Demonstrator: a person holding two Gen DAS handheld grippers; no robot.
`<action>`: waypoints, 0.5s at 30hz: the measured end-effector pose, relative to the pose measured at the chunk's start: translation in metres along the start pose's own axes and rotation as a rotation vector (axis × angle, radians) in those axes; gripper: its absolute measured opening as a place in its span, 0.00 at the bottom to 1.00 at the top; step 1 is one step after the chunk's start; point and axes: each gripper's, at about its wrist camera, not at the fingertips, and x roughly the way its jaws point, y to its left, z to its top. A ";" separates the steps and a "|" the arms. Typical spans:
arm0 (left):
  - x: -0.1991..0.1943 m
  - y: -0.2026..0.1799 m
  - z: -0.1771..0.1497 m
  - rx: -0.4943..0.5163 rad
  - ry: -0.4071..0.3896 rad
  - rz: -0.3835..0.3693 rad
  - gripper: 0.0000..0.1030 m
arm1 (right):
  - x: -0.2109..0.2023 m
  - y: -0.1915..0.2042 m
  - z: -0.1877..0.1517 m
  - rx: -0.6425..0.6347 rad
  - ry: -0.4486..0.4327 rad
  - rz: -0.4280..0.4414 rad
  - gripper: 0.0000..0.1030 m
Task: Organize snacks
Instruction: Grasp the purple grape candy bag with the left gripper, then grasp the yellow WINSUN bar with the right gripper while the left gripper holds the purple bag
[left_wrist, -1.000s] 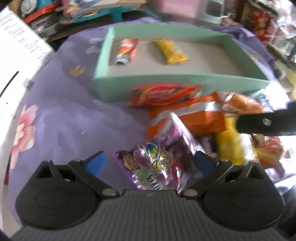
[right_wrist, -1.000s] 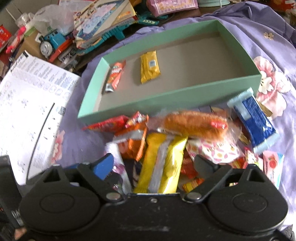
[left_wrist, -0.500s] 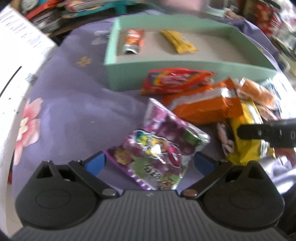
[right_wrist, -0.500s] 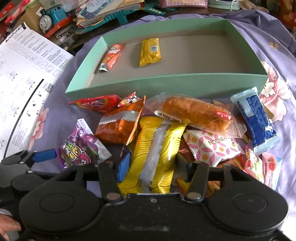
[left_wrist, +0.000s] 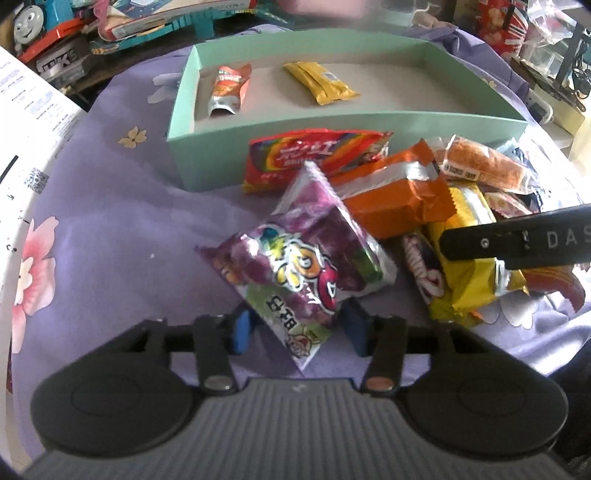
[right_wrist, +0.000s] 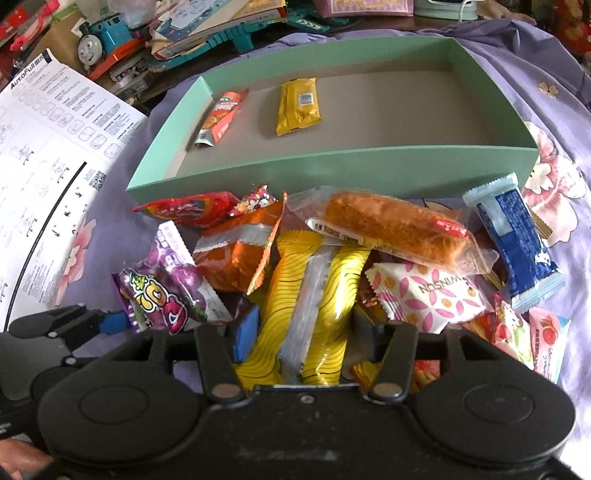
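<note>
On purple cloth (left_wrist: 122, 229), crinkly (perhaps foil) packets (left_wrist: 303, 266).

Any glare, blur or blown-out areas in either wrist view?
Left wrist view: top edge soft, right side washed out beside the green box; the purple candy bag between the closing left tongs is sharp. Right wrist view: crisp, glare on the yellow foil packet in the right tongs; fisheye bends the box rim.

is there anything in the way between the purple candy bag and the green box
Partly. The purple foil candy bag, between the closing jaws of the left hand-held gripper, lies in front of the shallow mint-green cardboard box. The red rainbow-striped packet and the box's near wall stand between them; lifting it over should clear both.
</note>
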 end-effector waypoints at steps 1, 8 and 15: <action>-0.003 0.000 0.000 -0.003 -0.006 0.007 0.42 | -0.003 -0.003 0.000 0.018 0.002 0.020 0.51; -0.023 0.011 0.003 -0.045 -0.021 -0.002 0.33 | -0.020 -0.012 -0.003 0.074 0.013 0.117 0.51; -0.048 0.013 0.002 -0.060 -0.071 -0.004 0.32 | -0.040 -0.005 -0.006 0.048 -0.027 0.158 0.51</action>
